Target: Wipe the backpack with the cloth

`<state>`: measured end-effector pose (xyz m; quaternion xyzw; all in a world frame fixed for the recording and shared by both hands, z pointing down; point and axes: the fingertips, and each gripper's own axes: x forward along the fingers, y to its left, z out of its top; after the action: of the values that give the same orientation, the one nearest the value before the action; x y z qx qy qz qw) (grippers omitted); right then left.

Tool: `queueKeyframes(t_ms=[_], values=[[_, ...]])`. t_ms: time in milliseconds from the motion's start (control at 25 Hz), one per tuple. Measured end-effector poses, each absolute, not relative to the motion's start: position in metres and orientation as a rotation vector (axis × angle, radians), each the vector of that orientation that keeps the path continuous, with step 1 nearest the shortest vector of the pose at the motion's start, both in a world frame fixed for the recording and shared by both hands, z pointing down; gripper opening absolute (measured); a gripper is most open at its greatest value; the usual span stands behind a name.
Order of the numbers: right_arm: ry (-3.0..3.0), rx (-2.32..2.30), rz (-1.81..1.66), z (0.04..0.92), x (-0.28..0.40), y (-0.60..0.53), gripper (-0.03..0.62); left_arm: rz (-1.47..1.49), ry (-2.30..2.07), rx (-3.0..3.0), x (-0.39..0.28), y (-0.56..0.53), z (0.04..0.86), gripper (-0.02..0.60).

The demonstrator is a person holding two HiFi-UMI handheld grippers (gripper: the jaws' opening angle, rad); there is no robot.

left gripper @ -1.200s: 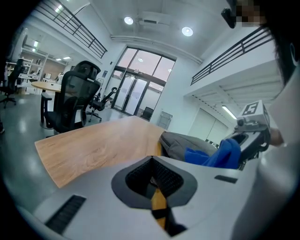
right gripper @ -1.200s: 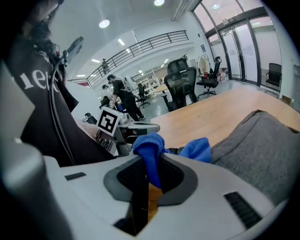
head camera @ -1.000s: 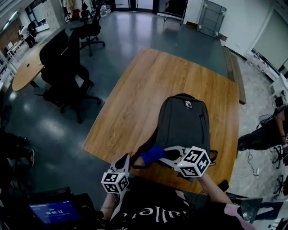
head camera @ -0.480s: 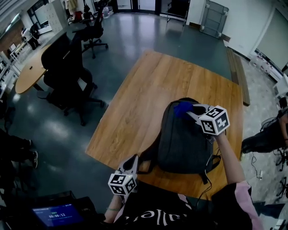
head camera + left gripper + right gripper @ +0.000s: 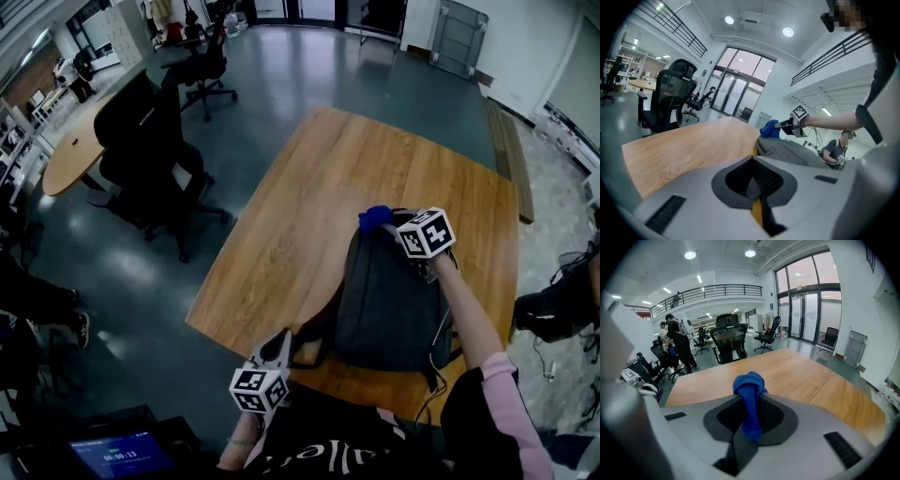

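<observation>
Right gripper (image 5: pixel 386 225) is shut tight on the blue cloth (image 5: pixel 376 217), and the cloth sticks out past its tips in a little lump. From where I stand, that lump sits at the top end of the backpack (image 5: pixel 389 300), the end far from the person. The backpack lies flat on the table (image 5: pixel 300 187), close to the person's side. Left gripper (image 5: pixel 279 337) is low by the near edge, just beside a strap (image 5: pixel 309 349), with its jaws pressed together (I can't see anything caught in them).

What could go wrong? The cloth is only pinched in the middle, so a hard rub might pull it out of the jaws. The lump is small, so the hard tips could scrape the backpack instead of the cloth. Nothing seems to hold the backpack down, and the wood looks smooth, so a strong push might slide it away. The cloth is also right at the backpack's edge, so it could slip off onto the table.
</observation>
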<state>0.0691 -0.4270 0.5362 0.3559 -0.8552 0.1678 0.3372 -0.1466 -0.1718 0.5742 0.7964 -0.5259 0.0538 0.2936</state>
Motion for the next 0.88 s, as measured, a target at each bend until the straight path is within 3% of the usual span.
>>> queueKeyframes(t_ms=[400, 880], values=[[-2.067, 1.088, 0.486, 0.532, 0.194, -0.410, 0.055, 0.165, -1.370, 2.139, -0.128, -0.178, 0.558, 0.000], [-1.996, 1.311, 0.587, 0.543, 0.318, -0.374, 0.055, 0.162, -1.249, 2.263, -0.050, -0.180, 0.544, 0.000]])
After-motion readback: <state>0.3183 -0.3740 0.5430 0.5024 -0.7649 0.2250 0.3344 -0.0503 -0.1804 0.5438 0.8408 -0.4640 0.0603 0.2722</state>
